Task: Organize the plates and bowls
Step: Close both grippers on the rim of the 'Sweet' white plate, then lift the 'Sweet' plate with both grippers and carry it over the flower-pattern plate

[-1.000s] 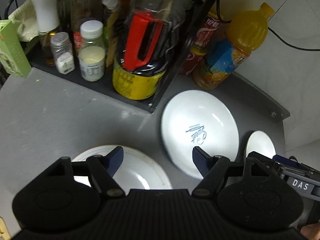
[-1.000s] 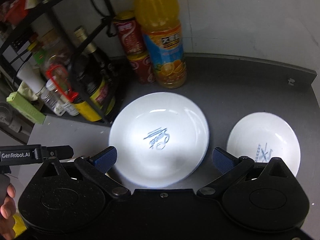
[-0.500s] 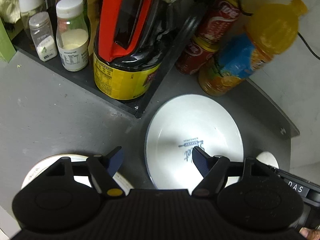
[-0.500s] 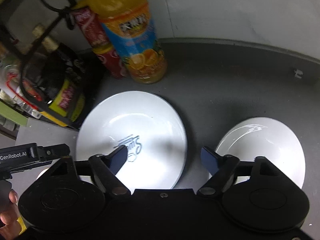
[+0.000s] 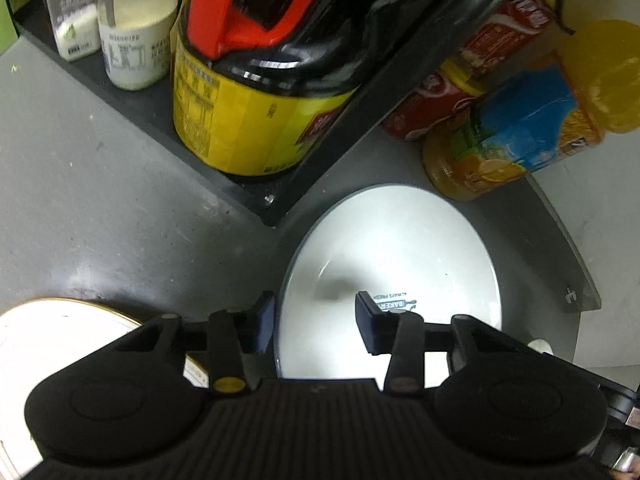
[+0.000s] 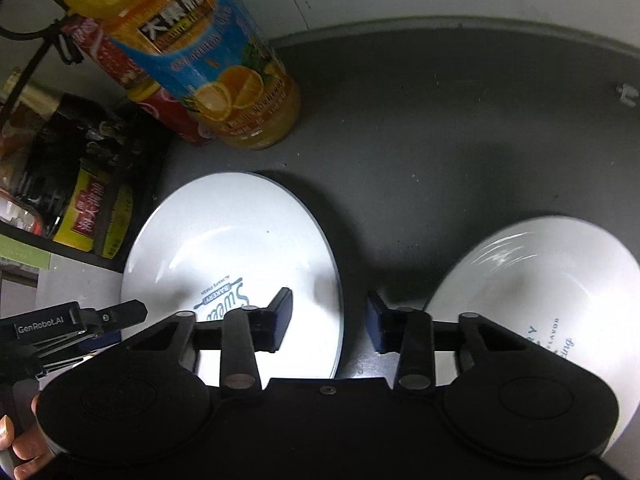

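Observation:
A white plate with a blue bakery print (image 5: pixel 400 248) (image 6: pixel 240 248) lies on the grey counter. My left gripper (image 5: pixel 316 320) is open and straddles the plate's left rim, one finger outside, one over the plate. My right gripper (image 6: pixel 330 322) is open and straddles the plate's right rim. A white bowl with blue lettering (image 6: pixel 552 300) stands to the right of it. A gold-rimmed white plate (image 5: pixel 60 332) lies at the lower left of the left wrist view.
A black rack (image 5: pixel 256 192) holds a yellow-labelled dark bottle (image 5: pixel 256 112) and small jars (image 5: pixel 136 40). An orange juice bottle (image 6: pixel 224 64) (image 5: pixel 532 120) and red cans (image 5: pixel 472 80) stand behind the plate. The counter's edge (image 5: pixel 572 248) curves at right.
Both grippers have moved down and in toward the printed plate and have narrowed. Each now straddles one side of its rim.

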Demonstrator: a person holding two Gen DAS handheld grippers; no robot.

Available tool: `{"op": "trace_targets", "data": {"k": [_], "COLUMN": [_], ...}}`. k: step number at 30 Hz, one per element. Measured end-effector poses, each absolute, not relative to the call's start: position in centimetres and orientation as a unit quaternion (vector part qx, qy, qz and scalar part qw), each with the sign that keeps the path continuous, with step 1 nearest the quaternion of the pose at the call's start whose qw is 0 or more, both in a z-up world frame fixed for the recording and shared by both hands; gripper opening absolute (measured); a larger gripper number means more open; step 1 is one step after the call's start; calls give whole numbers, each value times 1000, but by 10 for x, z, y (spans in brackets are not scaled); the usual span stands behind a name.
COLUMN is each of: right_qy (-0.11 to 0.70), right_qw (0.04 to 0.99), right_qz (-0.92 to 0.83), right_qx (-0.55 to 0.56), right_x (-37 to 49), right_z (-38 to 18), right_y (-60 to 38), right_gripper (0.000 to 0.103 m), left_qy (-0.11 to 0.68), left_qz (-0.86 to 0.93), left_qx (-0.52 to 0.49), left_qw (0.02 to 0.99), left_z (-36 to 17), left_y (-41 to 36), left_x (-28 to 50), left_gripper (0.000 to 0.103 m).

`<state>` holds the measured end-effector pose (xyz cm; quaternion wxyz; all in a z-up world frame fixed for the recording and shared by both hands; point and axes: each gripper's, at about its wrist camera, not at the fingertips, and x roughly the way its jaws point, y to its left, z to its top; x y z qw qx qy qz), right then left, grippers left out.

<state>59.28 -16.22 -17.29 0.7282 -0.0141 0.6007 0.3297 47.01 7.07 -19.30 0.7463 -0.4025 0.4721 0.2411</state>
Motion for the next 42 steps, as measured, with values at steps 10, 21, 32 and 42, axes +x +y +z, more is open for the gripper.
{"op": "trace_targets", "data": {"k": [10,21,32,42], "right_qy": [632,616,599,581], "right_qw": [703,712,723,737], "right_qz": [325,334,336,337], "right_qx": [26,48,70,82], "right_x": [596,592,576,547], "right_z": [-198,-183,-161,-141], "right_y": [-161,-174,-186,-184], "right_gripper": [18,9,6,6], "left_qy": [473,474,460,455], "left_qz": [252,242,226,205], "left_qx": [-442,-443,-436,-430], "left_qw": [719,722,740,752], "left_z": [-221,-216,-193,-173], "left_y": [77,81,88,97], "left_x": [463,459,455,436], "left_gripper": [16,14,10,9]}}
